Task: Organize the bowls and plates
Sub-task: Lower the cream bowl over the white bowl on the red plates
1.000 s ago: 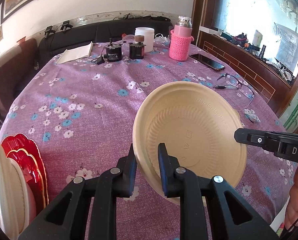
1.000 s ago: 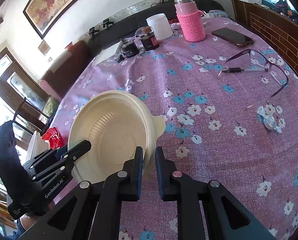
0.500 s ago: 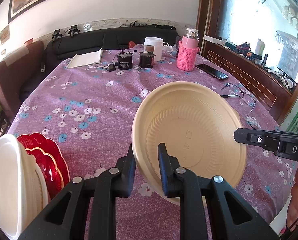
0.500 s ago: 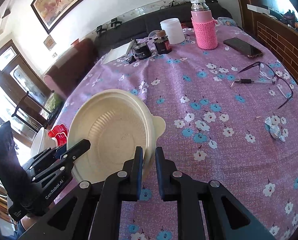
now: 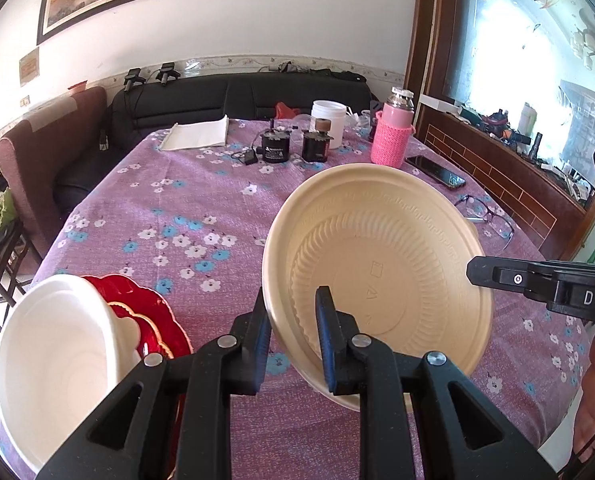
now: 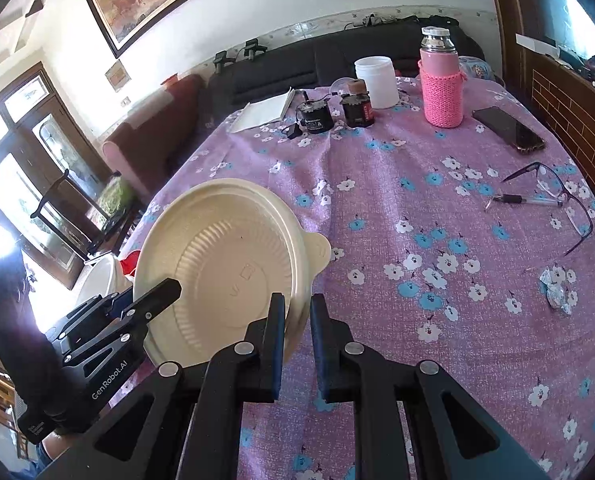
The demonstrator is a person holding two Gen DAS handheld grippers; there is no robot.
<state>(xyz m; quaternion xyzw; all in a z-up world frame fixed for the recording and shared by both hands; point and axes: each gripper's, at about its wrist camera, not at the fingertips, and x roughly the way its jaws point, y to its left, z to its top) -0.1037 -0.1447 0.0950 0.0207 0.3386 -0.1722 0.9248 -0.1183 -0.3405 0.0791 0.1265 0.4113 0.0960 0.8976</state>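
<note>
A beige disposable bowl [image 5: 381, 264] is held tilted above the purple flowered table, its inside facing both cameras. My left gripper [image 5: 291, 312] is shut on its near rim. My right gripper [image 6: 297, 312] is shut on the opposite rim of the same bowl [image 6: 225, 264]. The right gripper also shows in the left wrist view [image 5: 537, 280] at the right. A white bowl [image 5: 53, 364] sits low at the left, over red scalloped plates [image 5: 153, 312]. The white bowl [image 6: 97, 280] and a red plate [image 6: 129, 260] peek out behind the beige bowl in the right wrist view.
At the table's far end stand a pink-sleeved flask [image 5: 393, 136], a white jar [image 5: 329, 120], two black devices [image 5: 275, 148], and a notebook [image 5: 197, 136]. A phone [image 6: 509, 128], glasses [image 6: 557, 196], a pen [image 6: 525, 200] and a foil wrapper [image 6: 557, 292] lie at the right.
Both grippers have lifted the beige bowl higher and drawn back. The white bowl and red plates have come further into the left wrist view. Both grips are unchanged.
</note>
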